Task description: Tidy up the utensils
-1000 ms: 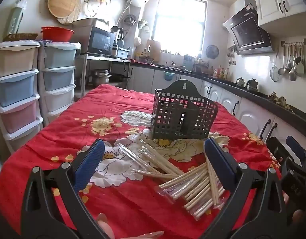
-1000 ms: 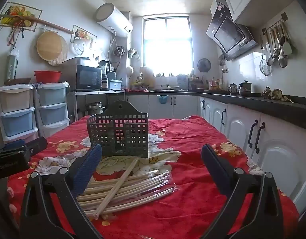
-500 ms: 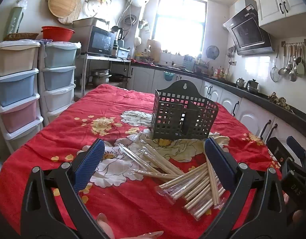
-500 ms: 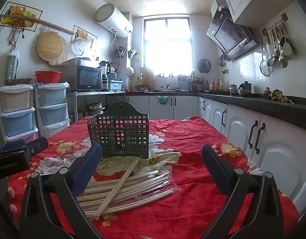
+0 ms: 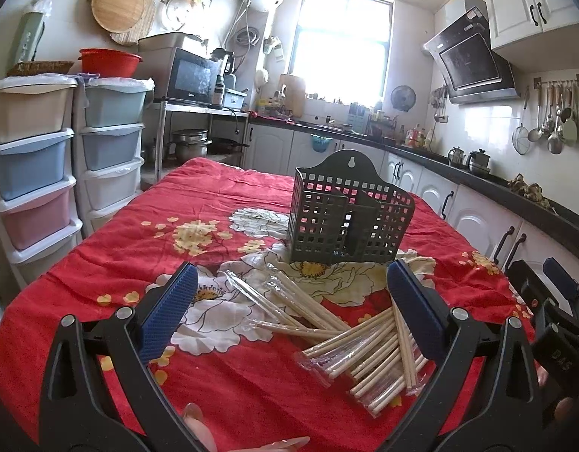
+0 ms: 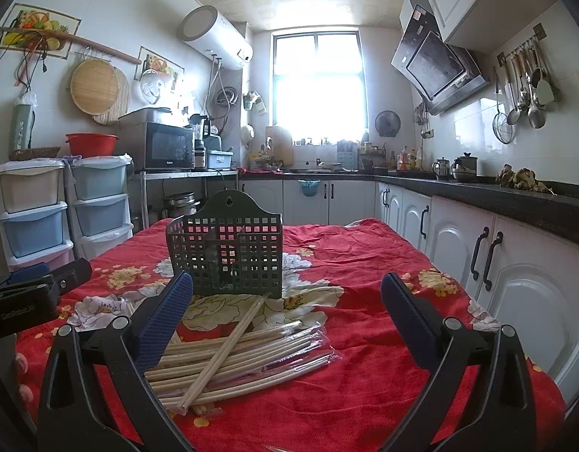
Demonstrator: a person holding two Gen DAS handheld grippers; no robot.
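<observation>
- Left hand-held gripper (image 5: 289, 301): its blue-padded fingers are spread wide and pinch nothing. It hovers over the bench, which is draped in a red cloth with white and yellow flowers (image 5: 146, 248), in the lower centre of the left wrist frame.
- A few pale wooden chopsticks in clear plastic sleeves (image 5: 289, 301) lie loose between those fingers. The larger heap of wrapped pale wooden chopsticks (image 5: 368, 354) sits toward the lower right of that frame, partly behind the right-hand pad.
- The dark grey perforated plastic utensil holder with a hanging tab (image 5: 349, 218) stands upright in the centre of the frame, beyond the chopsticks and apart from both grippers.
- Right hand-held gripper (image 6: 287, 305): also spread apart and empty. The heap lies at the lower left of its frame, under and beside its left pad.
- Progress, as I judge it: the sorting has hardly begun. No chopstick visibly stands in the holder, and every one in view rests on the cloth, so all the picking and placing remains.
- Hard to make out: the holder's compartments through the lattice, the exact number of chopsticks, and the sticks' ends hidden by the pads. The hands themselves are cut off at the frame's bottom edge.
</observation>
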